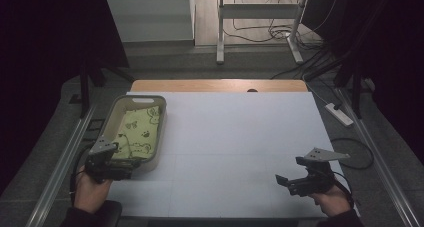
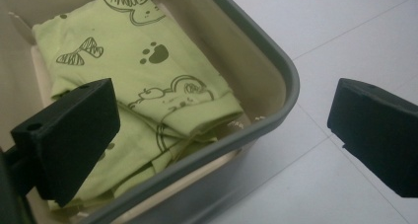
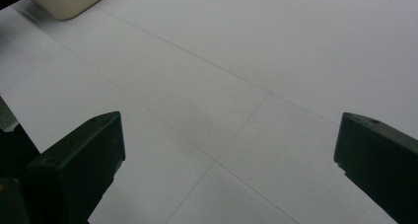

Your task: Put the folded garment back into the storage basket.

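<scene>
On the left side of the white desk [image 1: 225, 137], the beige bin [image 1: 159, 137] is holding the folded green cloth [image 1: 136, 132], and the left gripper [image 1: 131, 166], fingers apart, is straddling the near rim and should be descending inside it, while the right gripper [image 1: 284, 181] is idling with fingers apart.

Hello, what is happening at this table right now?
A person holds a gripper in each hand at a white table. A folded green cloth with animal prints lies inside a beige bin at the table's left. The left gripper is open at the bin's near corner, one jaw over the cloth. The right gripper is open over bare table, holding nothing.
</scene>
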Available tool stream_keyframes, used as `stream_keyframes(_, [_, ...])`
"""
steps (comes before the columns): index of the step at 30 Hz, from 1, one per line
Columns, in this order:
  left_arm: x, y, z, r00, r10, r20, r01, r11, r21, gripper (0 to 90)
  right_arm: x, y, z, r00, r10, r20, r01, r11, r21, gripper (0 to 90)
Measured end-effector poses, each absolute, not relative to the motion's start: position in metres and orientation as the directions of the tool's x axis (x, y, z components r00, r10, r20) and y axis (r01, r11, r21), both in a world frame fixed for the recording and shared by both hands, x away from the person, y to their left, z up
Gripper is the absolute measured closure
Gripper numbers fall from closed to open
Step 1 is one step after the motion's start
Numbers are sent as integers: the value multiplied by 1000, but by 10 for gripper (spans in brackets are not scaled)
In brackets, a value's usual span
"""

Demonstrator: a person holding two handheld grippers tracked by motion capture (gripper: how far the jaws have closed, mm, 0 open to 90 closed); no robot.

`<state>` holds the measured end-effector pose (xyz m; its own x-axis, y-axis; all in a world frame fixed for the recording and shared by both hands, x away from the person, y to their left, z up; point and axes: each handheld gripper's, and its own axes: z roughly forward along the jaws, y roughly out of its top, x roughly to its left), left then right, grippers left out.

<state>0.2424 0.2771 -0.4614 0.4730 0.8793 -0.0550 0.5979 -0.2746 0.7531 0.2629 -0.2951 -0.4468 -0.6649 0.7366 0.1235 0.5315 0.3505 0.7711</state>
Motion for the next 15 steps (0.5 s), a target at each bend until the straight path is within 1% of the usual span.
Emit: stream_keyframes(15, [230,289,-464,444,893,-66,606,-246,757,0,248,-318,-448,-598,795,104,552,314,772,0])
